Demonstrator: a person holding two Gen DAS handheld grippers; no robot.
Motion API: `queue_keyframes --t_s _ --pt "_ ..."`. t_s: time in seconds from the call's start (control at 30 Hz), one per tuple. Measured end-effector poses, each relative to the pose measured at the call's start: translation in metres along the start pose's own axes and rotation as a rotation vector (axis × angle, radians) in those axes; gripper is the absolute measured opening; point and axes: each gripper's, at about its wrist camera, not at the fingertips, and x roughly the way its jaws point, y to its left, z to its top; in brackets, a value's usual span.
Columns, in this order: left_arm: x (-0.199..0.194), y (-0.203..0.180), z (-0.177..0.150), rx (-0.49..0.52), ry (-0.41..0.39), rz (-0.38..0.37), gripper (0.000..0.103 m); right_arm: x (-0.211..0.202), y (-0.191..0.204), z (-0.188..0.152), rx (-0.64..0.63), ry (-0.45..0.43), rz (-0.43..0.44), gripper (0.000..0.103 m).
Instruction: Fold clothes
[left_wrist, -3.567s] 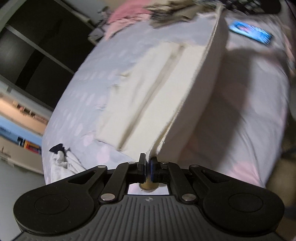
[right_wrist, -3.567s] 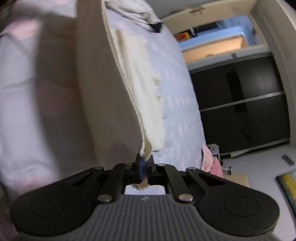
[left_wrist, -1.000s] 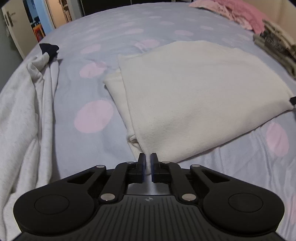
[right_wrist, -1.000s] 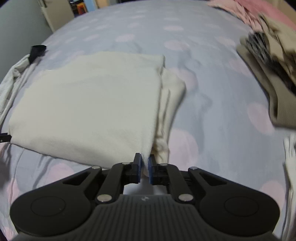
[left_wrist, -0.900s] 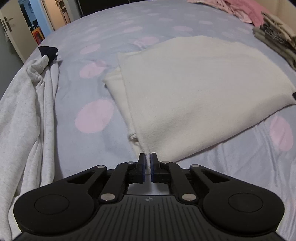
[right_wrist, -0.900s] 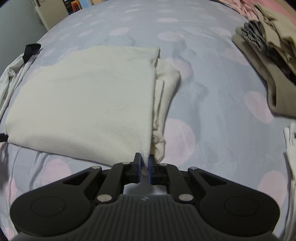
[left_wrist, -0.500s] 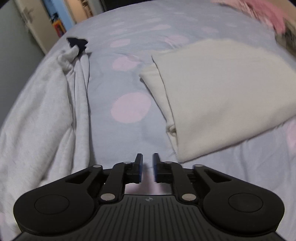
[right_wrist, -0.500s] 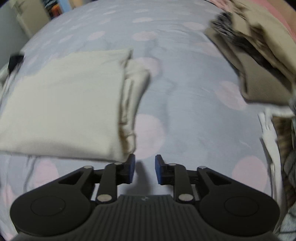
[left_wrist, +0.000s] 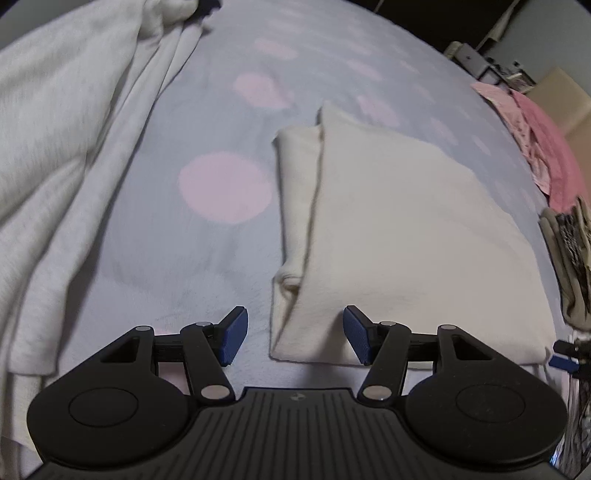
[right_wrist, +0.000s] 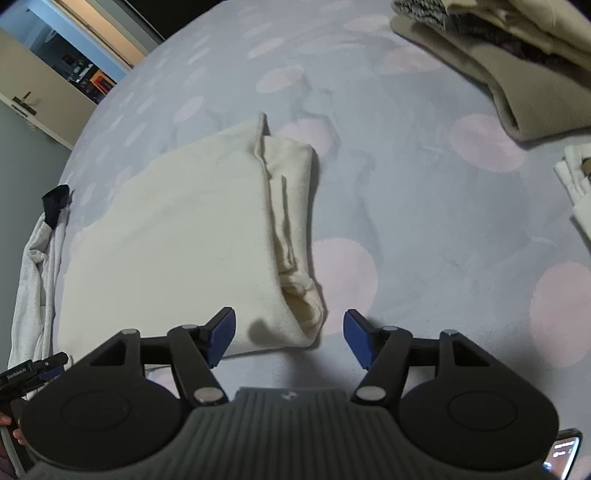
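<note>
Cream sweater (left_wrist: 399, 236) is lying folded flat on the spotted bedsheet (left_wrist: 207, 236). Left gripper (left_wrist: 295, 338) sits at its near left corner, jaws spread wide, holding nothing. Right gripper (right_wrist: 290, 334) is at the near right corner, same deal, wide apart and empty. Grey garment (left_wrist: 62, 155) lies bunched nearby.

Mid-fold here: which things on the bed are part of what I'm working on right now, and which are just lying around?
In the job:
- cream garment, folded flat on the bed
- left gripper, open at its near left corner
- right gripper, open at its near right corner

Lying about:
- white-grey garment, unfolded
- pink clothes
- stack of folded clothes
- spotted bedsheet
</note>
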Motion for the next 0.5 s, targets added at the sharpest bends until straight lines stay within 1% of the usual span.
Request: queue_keyframes --t_s 0.1,0.17,0.33,0.37,0.43,0.47,0.5 --pt "0.007 0.003 0.001 -0.009 -0.009 -0.017 0.056 0.013 -0.004 0.0 0.047 0.03 0.011 0.068" --pt "0.011 0.001 0.002 0.0 -0.008 -0.02 0.057 0.021 -0.004 0.001 0.054 0.029 0.012 0.068" --pt "0.012 -0.006 0.0 0.038 -0.033 -0.017 0.056 0.035 0.013 0.004 -0.007 0.011 -0.015 0.067" --pt "0.011 -0.008 0.0 0.047 -0.04 -0.015 0.053 0.038 0.017 0.005 -0.025 0.009 -0.023 0.066" --pt "0.01 -0.013 -0.002 0.064 -0.055 -0.013 0.047 0.042 0.025 0.005 -0.058 0.005 -0.039 0.06" --pt "0.01 -0.015 -0.003 0.073 -0.062 -0.011 0.04 0.044 0.028 0.005 -0.074 0.002 -0.048 0.057" --pt "0.01 -0.017 -0.004 0.082 -0.069 -0.01 0.032 0.045 0.03 0.006 -0.083 0.001 -0.049 0.049"
